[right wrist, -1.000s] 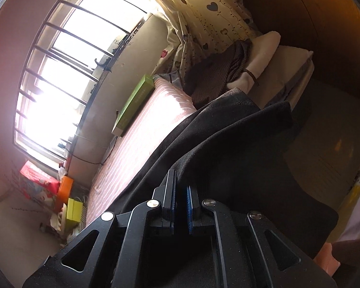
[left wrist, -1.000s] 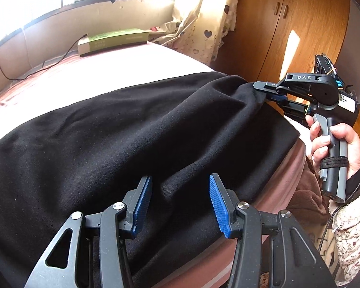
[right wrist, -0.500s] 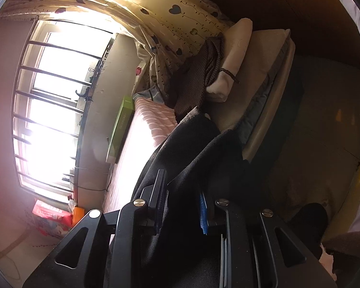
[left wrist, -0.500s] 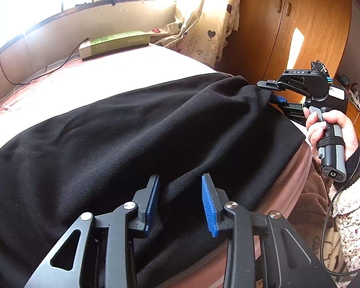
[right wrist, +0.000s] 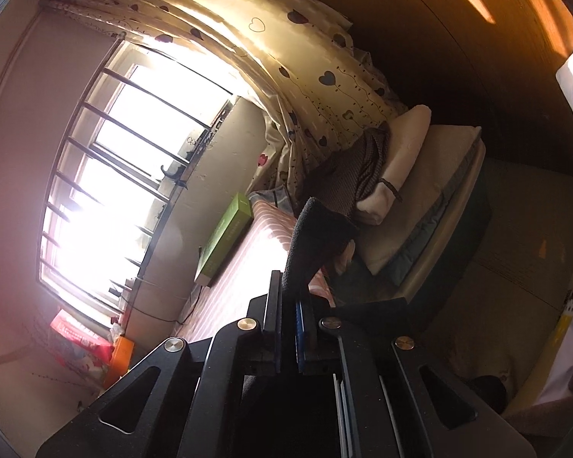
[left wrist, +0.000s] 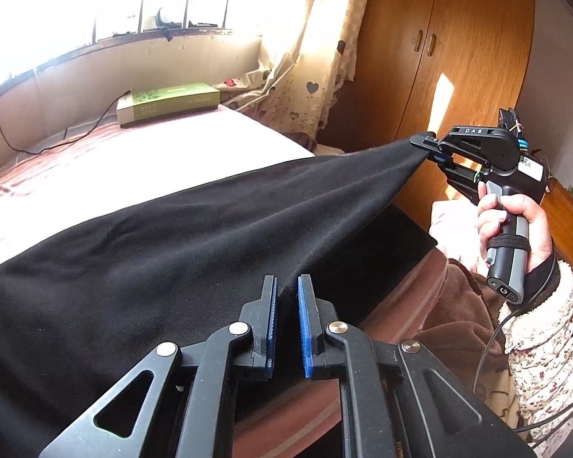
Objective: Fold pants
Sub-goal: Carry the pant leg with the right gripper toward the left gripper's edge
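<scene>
Both grippers, left gripper [left wrist: 286, 286] and right gripper [left wrist: 426, 145], are pinching the pants [left wrist: 172, 252] edge closed above the bed [left wrist: 95, 175]; thin bites risk slipping under tension.

A barred window [left wrist: 107, 4] at 11 o'clock floods the room with daylight. Heart-print curtains [left wrist: 317, 49] hang at 12 o'clock beside a wooden wardrobe [left wrist: 458, 57] at 1 o'clock. A green box [left wrist: 168, 103] lies on the pink-striped bed [left wrist: 76, 175] under the sill.
</scene>
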{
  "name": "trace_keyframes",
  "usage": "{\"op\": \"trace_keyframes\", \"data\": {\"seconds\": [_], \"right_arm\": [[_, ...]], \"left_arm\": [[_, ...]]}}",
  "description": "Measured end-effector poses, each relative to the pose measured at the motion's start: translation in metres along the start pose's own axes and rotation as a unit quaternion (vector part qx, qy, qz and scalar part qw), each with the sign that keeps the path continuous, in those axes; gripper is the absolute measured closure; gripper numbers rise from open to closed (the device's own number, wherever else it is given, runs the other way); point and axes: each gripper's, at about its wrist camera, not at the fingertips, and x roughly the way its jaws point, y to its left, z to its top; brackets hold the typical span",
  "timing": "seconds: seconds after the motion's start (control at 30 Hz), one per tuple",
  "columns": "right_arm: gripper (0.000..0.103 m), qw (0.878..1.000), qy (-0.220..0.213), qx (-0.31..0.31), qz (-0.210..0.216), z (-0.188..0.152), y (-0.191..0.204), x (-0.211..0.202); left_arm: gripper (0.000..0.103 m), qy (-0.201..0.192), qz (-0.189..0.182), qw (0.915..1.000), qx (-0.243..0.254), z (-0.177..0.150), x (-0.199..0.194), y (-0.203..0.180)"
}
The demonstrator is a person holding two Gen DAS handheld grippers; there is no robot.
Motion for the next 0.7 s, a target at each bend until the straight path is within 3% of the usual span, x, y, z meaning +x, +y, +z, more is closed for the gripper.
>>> {"op": "trace_keyframes", "data": {"seconds": [0.23,0.33,0.4,0.47,0.63,0.7], "right_arm": [[0.098,1.0,-0.02,0.015,-0.006,-0.017,-0.013,-0.036],[0.098,0.999,-0.01,0.036,-0.019,-0.022,-0.03,-0.033],[0.098,0.998,0.005,0.054,-0.03,-0.024,-0.044,-0.024],[0.098,0.997,0.014,0.061,-0.055,-0.027,-0.053,-0.015],[0.098,0.996,0.026,0.041,-0.08,-0.03,-0.061,-0.001],[0.098,0.997,0.018,0.032,-0.075,-0.031,-0.058,-0.005]], "left_arm": [[0.078,-0.002,-0.029,0.9994,0.016,-0.006,-0.012,-0.015],[0.078,0.012,-0.02,0.9994,0.026,-0.011,-0.005,-0.017],[0.069,0.031,-0.027,0.9989,0.024,-0.015,0.003,-0.014],[0.059,0.046,-0.006,0.9979,0.045,-0.018,0.011,-0.018],[0.055,0.066,0.01,0.9961,0.057,-0.022,0.023,-0.017],[0.046,0.07,0.016,0.996,0.053,-0.021,0.026,-0.015]]}}
